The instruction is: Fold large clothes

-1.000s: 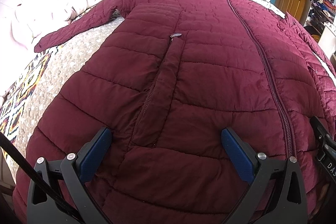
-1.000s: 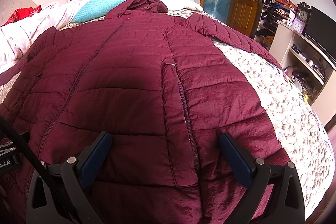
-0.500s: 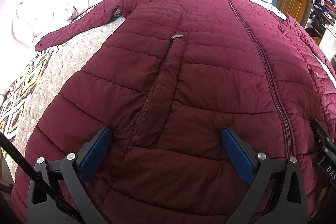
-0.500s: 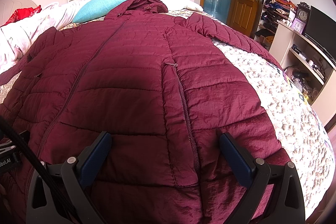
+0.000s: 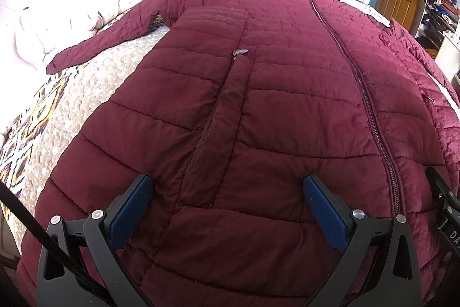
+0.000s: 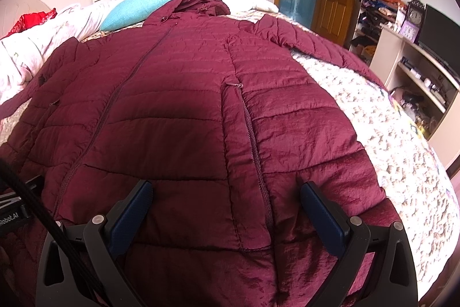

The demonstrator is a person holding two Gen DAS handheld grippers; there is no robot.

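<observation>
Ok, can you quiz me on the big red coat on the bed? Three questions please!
1. True or false: the coat has its front zipper closed.
2. Which pillow touches the hood? A) teal B) black C) yellow
3. Fill in: both the left gripper and right gripper have their jaws ____.

Key: 1 true; 2 A; 3 open.

My left gripper and right gripper match: black angular frames, textured blue pads, silver screws, a black cable.
</observation>
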